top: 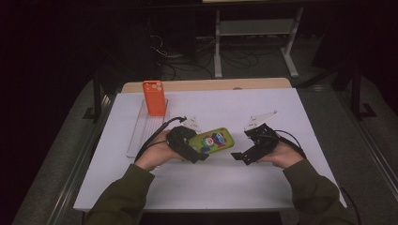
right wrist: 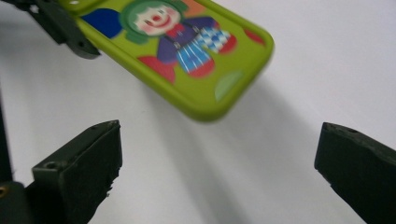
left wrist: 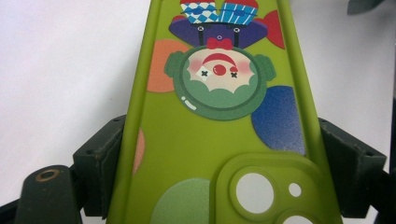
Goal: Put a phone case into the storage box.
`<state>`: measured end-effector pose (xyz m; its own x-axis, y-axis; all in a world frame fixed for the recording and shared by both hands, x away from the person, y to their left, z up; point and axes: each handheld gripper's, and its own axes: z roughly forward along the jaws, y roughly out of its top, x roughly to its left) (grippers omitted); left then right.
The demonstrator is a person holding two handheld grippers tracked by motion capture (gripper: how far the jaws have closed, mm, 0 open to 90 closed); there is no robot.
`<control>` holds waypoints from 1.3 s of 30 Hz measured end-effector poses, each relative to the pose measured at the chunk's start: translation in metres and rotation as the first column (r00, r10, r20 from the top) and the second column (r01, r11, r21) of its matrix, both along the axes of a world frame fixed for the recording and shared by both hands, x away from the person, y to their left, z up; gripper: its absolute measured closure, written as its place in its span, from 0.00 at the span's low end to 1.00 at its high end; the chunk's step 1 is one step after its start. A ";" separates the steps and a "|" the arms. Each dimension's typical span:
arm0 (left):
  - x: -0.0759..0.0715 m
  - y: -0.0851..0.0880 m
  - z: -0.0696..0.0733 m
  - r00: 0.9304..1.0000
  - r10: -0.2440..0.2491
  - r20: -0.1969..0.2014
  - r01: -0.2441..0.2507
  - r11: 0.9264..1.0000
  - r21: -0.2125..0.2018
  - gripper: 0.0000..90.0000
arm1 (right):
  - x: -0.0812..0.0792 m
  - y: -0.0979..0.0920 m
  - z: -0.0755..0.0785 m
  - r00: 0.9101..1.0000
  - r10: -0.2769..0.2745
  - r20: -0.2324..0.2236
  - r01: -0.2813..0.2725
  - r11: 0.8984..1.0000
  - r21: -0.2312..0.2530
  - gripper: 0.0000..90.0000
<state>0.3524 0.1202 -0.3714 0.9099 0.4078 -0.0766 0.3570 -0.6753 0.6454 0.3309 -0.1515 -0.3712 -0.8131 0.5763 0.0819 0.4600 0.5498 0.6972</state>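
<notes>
White table (top: 263,183), left claw (top: 202,157) clamping green phone case (top: 213,140), right claw (top: 239,158) wide open

Two phone cases sit on the white table (top: 281,183) — one green case (top: 213,140) with a clown picture near the middle, one orange case (top: 154,97) by the far left corner. One clear tray (top: 141,133) — two grippers, left gripper (top: 199,154) and right gripper (top: 239,157).

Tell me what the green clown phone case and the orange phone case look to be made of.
Green clown phone case: probably soft silicone or rubbery plastic; matte surface, rounded moulded edges and a raised camera surround, with a printed clown picture. The left gripper is shut on it.
Orange phone case: likely similar matte plastic or silicone, plain colour with moulded camera holes; too far off to be sure.
</notes>
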 end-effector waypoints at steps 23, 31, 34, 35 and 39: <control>0.003 0.008 -0.003 0.995 0.088 -0.044 -0.089 0.996 -0.011 0.17 | -0.018 0.009 -0.036 0.965 -0.218 0.149 0.223 0.975 -0.020 0.01; 0.003 0.008 -0.004 0.996 0.082 -0.033 -0.081 0.997 0.006 0.17 | -0.021 0.012 -0.038 0.948 -0.192 0.253 0.214 0.975 -0.061 0.01; 0.003 0.007 -0.005 0.996 0.083 -0.031 -0.083 0.997 0.012 0.17 | -0.023 0.014 -0.037 0.938 -0.187 0.293 0.216 0.974 -0.071 0.01; 0.003 0.007 -0.005 0.996 0.084 -0.031 -0.083 0.996 0.010 0.17 | -0.024 0.015 -0.036 0.935 -0.183 0.304 0.214 0.974 -0.070 0.01; 0.001 0.005 -0.006 0.995 0.096 -0.034 -0.097 0.995 -0.007 0.17 | -0.027 0.018 -0.034 0.919 -0.155 0.362 0.197 0.977 -0.082 0.01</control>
